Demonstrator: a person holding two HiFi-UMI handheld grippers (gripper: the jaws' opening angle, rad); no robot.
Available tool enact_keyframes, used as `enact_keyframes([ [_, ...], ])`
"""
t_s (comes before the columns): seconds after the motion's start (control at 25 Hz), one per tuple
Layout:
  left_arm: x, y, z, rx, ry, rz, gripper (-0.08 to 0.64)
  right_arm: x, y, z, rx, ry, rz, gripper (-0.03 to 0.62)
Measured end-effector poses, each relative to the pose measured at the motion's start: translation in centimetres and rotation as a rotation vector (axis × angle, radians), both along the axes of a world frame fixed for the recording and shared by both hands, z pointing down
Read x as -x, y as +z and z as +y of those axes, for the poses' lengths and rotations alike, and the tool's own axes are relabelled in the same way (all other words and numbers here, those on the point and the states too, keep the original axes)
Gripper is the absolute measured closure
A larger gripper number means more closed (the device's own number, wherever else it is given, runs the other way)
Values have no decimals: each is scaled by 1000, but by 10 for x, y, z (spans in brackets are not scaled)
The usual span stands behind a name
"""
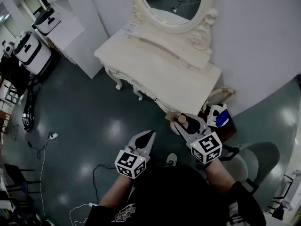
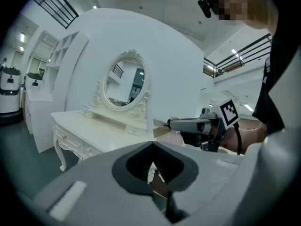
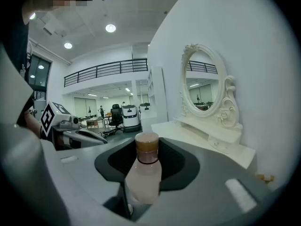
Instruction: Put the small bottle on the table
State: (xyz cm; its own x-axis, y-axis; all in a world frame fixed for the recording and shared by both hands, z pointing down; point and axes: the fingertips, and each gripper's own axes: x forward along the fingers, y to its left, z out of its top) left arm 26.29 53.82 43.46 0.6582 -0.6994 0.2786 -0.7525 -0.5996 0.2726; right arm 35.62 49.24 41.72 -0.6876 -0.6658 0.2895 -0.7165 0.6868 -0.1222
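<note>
1. The left gripper (image 1: 149, 134), at about 7 o'clock in the head view, is clenched on nothing and sits apart from the table.
2. The right gripper (image 1: 186, 124), near 5 o'clock, grasps the small bottle (image 3: 145, 173) upright with its brown cap (image 3: 147, 147) on top. The bottle is in the air, short of the table's near edge.
3. The table (image 1: 160, 65) lies toward 12 o'clock. The pick-up looks done; carrying the bottle over and setting it down are left.
4. The bottle's base is sunk between the jaws. The clutter at 3 o'clock beside the table is too small to name.
</note>
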Motion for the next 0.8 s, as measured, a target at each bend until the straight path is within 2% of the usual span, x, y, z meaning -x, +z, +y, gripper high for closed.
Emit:
enact_keyframes([
  [0.8, 15, 10, -20, -3, -33, 8, 560, 12, 9, -21, -1, -16, -25, 421],
])
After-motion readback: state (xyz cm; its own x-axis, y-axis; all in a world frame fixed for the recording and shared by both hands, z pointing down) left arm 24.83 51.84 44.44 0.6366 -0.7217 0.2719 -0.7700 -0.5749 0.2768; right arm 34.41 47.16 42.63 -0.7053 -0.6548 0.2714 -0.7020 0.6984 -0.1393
